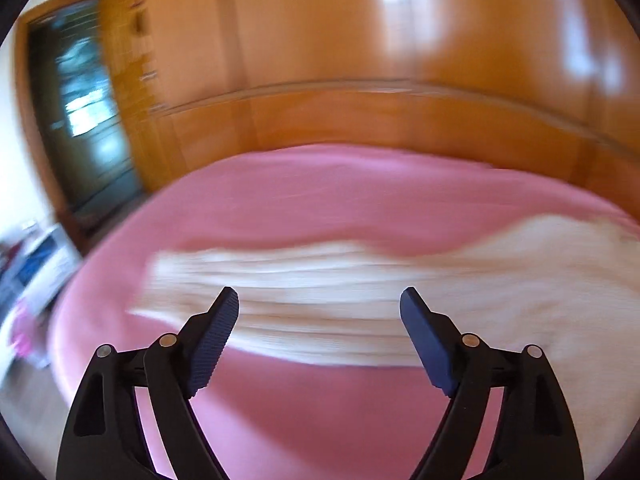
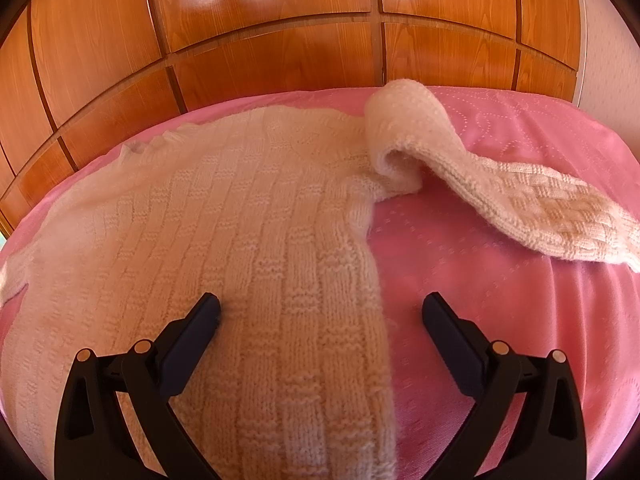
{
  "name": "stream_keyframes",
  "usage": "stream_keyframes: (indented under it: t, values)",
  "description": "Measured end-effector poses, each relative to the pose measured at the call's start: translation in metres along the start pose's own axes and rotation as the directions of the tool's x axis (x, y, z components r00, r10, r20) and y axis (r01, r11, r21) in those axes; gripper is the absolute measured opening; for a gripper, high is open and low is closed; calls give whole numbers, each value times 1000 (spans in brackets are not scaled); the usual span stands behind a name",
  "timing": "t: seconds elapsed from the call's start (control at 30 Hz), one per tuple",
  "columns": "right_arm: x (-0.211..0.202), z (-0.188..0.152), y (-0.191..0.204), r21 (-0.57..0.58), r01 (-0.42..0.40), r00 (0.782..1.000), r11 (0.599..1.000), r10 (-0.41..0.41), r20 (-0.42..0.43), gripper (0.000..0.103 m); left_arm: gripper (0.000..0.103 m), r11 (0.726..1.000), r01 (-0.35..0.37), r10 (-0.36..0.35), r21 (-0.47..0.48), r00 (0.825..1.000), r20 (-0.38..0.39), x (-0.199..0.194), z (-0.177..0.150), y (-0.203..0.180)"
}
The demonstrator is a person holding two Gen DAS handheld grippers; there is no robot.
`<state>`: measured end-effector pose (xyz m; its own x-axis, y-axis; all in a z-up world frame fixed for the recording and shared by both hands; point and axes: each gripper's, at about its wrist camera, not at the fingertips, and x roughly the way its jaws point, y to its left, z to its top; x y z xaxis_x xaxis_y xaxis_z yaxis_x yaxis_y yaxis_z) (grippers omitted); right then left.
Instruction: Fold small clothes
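A cream knitted sweater [image 2: 240, 216] lies flat on the pink bedspread [image 2: 480, 280]. Its right sleeve [image 2: 460, 168] is bent over on itself and stretches out to the right. In the blurred left wrist view the sweater [image 1: 320, 300] shows as a pale band across the bed. My left gripper [image 1: 319, 300] is open above it, with nothing between its fingers. My right gripper [image 2: 320, 308] is open too and hovers over the sweater's right side edge; its left fingertip [image 2: 208, 308] is over the knit and its right fingertip [image 2: 436, 312] over the pink cover.
A wooden panelled wall [image 2: 280, 40] runs along the far side of the bed. In the left wrist view a dark door [image 1: 80, 100] stands at the left, with cluttered items [image 1: 32, 272] beside the bed's left edge.
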<state>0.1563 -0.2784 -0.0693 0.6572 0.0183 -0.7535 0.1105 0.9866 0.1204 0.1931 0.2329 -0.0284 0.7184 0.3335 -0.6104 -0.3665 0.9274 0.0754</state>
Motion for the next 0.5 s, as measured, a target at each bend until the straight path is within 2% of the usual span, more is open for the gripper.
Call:
stream_keyframes:
  t: [0.07,0.1,0.17,0.2,0.3,0.37,0.43,0.5]
  values:
    - [0,0,0,0,0,1000,1000,0,1,101,90,992,119,-119,29,993,0,-12,-7,-38]
    - [0,0,0,0,0,1000,1000,0,1,101,90,980,192,-192,44,981,-22,-15,-11,-62]
    - [0,0,0,0,1,1000,1000,-1,2,101,90,951,307,-304,49,951,-59,-19,-20,-99]
    - [0,0,0,-1,0,1000,1000,0,2,101,90,928,371,-367,50,928,-71,-23,-27,-121]
    - [0,-1,-1,4,-3,1000,1000,3,7,101,90,873,479,-473,87,877,-86,-28,-44,-171]
    - [-1,0,-4,17,-21,1000,1000,21,9,101,90,851,503,-491,149,864,-113,-26,-55,-192]
    - [-5,0,-12,52,-60,998,997,60,13,101,90,846,475,-441,243,879,-184,-22,-67,-220]
    - [-12,-2,-26,116,-94,995,989,91,37,101,90,848,461,-404,262,882,-244,-13,-71,-230]
